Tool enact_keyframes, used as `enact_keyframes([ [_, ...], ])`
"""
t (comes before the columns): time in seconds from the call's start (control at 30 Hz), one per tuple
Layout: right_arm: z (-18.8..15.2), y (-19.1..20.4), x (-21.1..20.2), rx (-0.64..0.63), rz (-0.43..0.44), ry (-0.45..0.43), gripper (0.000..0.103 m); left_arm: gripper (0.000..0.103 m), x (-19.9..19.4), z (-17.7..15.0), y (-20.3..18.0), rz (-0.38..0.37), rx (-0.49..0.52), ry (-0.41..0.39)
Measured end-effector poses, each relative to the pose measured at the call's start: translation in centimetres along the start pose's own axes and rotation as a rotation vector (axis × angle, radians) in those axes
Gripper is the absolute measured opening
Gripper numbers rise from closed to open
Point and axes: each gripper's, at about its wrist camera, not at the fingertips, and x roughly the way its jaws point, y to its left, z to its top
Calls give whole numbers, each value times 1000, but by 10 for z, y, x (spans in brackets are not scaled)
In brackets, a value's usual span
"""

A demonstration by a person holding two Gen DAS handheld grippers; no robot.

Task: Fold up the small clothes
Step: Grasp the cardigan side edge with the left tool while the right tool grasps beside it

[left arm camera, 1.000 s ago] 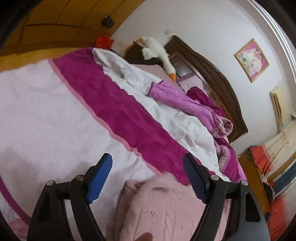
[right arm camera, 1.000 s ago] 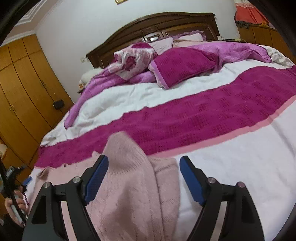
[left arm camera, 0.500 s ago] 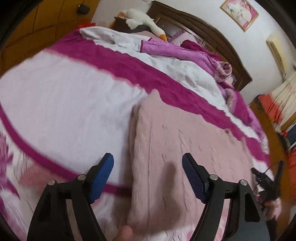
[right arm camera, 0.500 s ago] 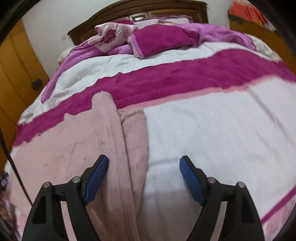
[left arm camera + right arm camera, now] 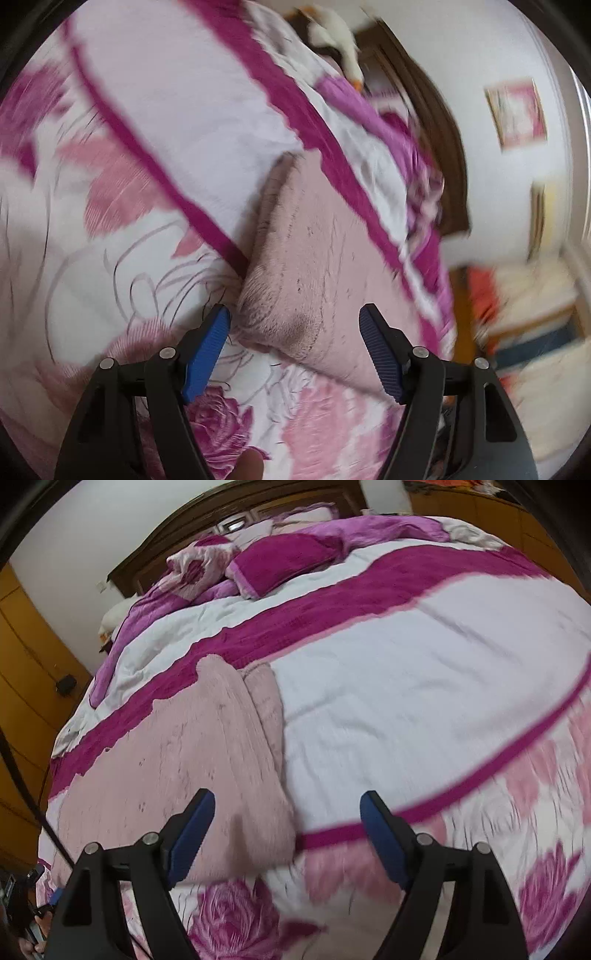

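Floral bedspread (image 5: 424, 686) under one pink sweater (image 5: 177, 771); left gripper (image 5: 295, 347) and right gripper (image 5: 288, 830) both wide, empty.

Both grippers have drawn back toward the bed's foot; the pink sweater (image 5: 173, 775) now lies flat, uncovered.

left tool (image 5: 295, 347): jaws wide apart | right tool (image 5: 288, 830): jaws wide apart
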Motion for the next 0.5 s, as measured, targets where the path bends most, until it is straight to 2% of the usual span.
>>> enact_keyframes([
  [0.1, -18, -9, -7, 111, 37, 10, 85, 50, 2, -8, 22, -76, -157, -34],
  [0.17, -30, -18, -5, 215, 97, 30, 86, 44, 2, -13, 32, -112, -224, -62],
  [0.23, -43, -22, 6, 299, 162, 80, 86, 44, 0, -15, 35, -141, -239, -82],
  [0.37, -48, -8, 17, 250, 161, 72, 88, 44, 2, -18, 37, -200, -269, -102],
  [0.43, -46, -5, 23, 276, 221, 81, 88, 44, 6, -21, 36, -231, -274, -94],
  [0.5, -44, -7, 33, 326, 322, 91, 88, 44, 10, -22, 35, -245, -263, -71],
])
